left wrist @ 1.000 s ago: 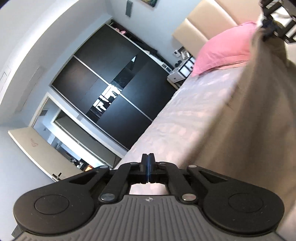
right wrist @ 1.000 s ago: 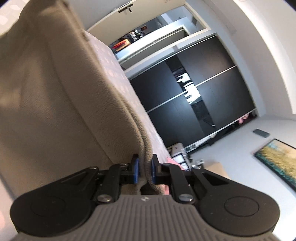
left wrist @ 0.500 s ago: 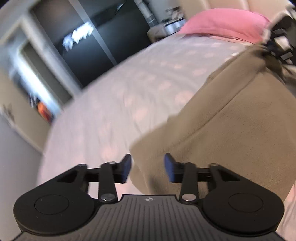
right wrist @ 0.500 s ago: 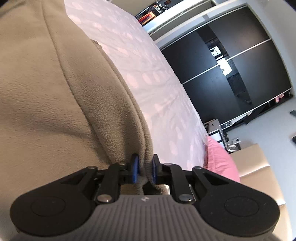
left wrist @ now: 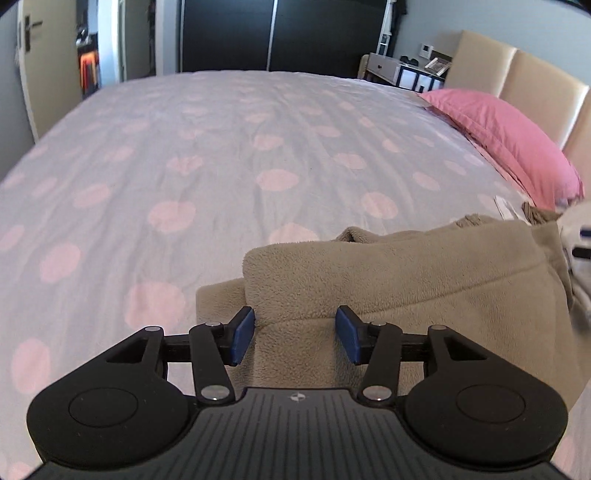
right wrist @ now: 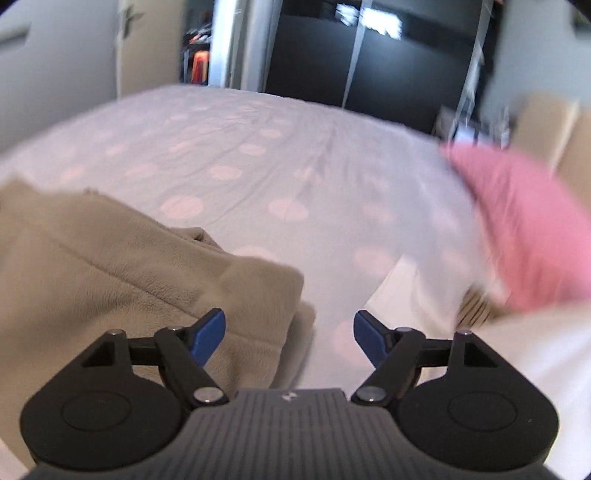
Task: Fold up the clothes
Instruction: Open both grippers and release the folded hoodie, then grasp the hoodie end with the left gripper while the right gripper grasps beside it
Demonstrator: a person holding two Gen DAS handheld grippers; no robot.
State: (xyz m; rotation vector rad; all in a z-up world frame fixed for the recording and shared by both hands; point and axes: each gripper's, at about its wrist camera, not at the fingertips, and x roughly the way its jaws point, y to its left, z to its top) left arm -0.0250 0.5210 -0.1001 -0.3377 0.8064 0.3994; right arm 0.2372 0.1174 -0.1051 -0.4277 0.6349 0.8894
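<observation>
Fleece garment now down, hand-held grippers opening.

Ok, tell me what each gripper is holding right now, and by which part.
Nothing is held. Both the left gripper and right gripper have jaws opening, pads off the beige fleece garment lying folded on the bed.

I count one beige fleece garment lying on one bed, whose cover is dotted with pink spots too many for me to number. One pink pillow lies at the headboard end. I have two grippers: the left gripper and the right gripper, each with two blue pads. Behind the bed I see one dark wardrobe and one small bedside unit. The headboard shows at least two panels.
</observation>
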